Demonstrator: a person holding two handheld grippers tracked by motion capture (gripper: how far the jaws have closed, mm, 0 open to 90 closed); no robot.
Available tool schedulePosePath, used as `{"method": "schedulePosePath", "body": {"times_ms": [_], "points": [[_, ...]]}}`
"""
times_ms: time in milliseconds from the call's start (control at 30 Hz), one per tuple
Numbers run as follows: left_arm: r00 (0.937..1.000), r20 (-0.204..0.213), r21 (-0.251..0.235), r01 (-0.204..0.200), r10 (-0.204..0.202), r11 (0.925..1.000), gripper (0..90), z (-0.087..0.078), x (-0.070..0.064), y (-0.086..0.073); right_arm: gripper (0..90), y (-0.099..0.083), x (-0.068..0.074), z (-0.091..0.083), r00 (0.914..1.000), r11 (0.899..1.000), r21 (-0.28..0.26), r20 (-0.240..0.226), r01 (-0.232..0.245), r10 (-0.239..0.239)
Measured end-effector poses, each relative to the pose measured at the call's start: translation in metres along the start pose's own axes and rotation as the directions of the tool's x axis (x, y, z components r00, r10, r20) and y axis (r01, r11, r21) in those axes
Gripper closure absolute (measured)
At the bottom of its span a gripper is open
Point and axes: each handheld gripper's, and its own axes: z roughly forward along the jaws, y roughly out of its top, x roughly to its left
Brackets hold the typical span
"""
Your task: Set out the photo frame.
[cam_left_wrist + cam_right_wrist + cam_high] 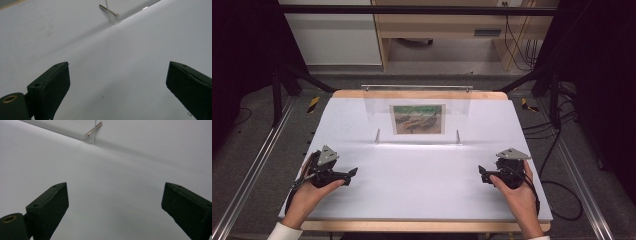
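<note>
**Two tools resting wide open before a clear picture stand**

Two hands are holding one tool each near the front of the white table (412, 190). The left tool (353, 172) is sitting toward the left front corner, its tips pointing inward to the right. The right tool (481, 170) is sitting toward the right front corner, its tips pointing inward to the left. The two are lying well apart, with bare table between them.

In the left gripper view, the left tool (117, 77) is showing its jaws spread wide, with nothing between them but the white surface. In the right gripper view, the right tool (115, 196) is likewise showing its jaws spread wide and gripping nothing.

A clear stand (372, 112) is standing upright across the middle of the table, beyond both tools and well apart from them. It is carrying a small picture (418, 119) at its centre, in green and brown tones. Two metal pegs are propping its lower edge; the left peg (109, 10) is appearing far ahead of the left tool, and the right peg (93, 129) far ahead of the right tool. A metal bar (417, 88) is running along the top of the stand.
</note>
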Motion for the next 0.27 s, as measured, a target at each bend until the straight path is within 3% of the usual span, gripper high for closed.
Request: {"method": "schedulePosePath", "body": {"times_ms": [267], "points": [[0.9998,-0.001,0.025,-0.021,0.021,0.9995,5.4,0.0092,-0.0075,-0.0035,7.9,-0.0090,-0.0010,0.0009,0.9997,0.999,0.041,0.023,-0.004,0.003]]}}
